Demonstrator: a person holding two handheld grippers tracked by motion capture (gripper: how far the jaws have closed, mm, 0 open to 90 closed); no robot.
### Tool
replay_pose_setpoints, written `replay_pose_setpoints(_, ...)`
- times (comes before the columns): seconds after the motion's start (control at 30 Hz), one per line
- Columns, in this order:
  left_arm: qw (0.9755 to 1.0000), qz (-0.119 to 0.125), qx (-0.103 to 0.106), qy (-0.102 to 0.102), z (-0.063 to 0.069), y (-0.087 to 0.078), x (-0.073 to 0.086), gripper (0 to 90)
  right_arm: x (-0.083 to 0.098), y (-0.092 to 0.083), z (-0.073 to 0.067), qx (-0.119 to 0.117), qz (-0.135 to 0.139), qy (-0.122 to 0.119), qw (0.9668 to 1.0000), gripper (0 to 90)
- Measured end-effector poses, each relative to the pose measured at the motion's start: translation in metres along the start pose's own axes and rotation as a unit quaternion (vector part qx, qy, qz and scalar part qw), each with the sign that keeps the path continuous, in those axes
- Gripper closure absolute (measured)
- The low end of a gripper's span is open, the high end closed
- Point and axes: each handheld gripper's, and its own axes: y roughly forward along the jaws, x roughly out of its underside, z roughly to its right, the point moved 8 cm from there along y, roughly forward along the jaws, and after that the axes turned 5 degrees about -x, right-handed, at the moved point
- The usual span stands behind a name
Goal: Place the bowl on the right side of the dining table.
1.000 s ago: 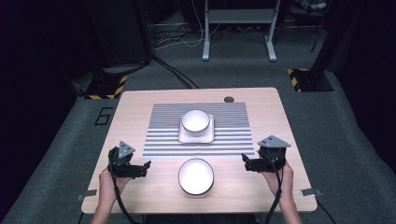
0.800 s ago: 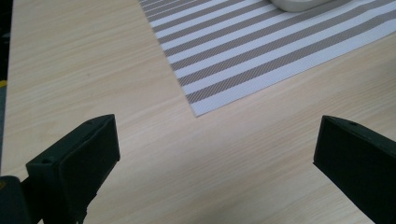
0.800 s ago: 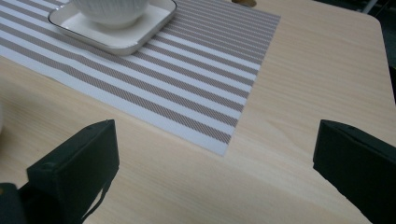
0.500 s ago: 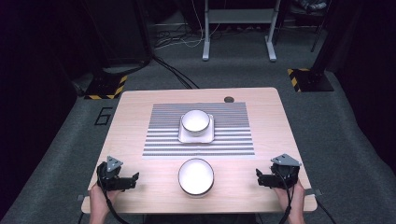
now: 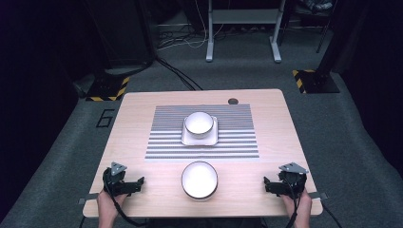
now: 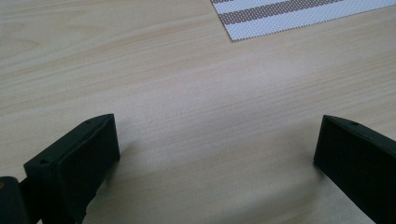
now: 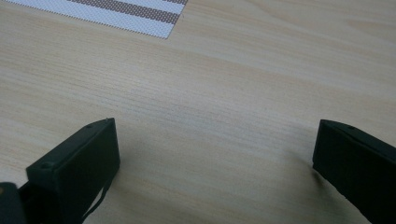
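A white bowl [image 5: 199, 179] sits on the bare wood near the table's front edge, midway between my two grippers. A second white bowl [image 5: 198, 123] rests on a white square plate [image 5: 212, 137] on the striped mat [image 5: 161, 142]. My left gripper [image 5: 135, 183] lies low at the front left corner, open, with bare wood between its jaws [image 6: 215, 154]. My right gripper [image 5: 268, 184] lies at the front right corner, also open on bare wood [image 7: 215, 154]. A corner of the striped mat [image 6: 299, 14] shows in the left gripper view, and the mat [image 7: 116, 14] also shows in the right gripper view.
The wooden table [image 5: 133, 123] has a round cable hole [image 5: 232, 101] at its back edge. Grey carpet surrounds it. A metal stand [image 5: 242, 28] and yellow-black marked bases [image 5: 107, 88] stand on the floor behind.
Both grippers have drawn back toward the table's front edge and outward to the corners, and lowered to the wood. The bowls have not moved.
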Motion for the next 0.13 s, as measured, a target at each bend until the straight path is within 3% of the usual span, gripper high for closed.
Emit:
replay_pose_setpoints(0.03,1.0000,0.001,0.000,0.001,-0.0004,0.0012,-0.0011,0.0,0.0003,0.0008,0.0015,-0.004,-0.003,0.010,0.9999,0.0)
replay_pose_setpoints(0.13,1.0000,0.000,-0.003,-0.003,-0.0009,0.0025,-0.0023,0.0,0.0003,0.0008,0.0015,-0.002,-0.002,0.012,0.9999,0.0)
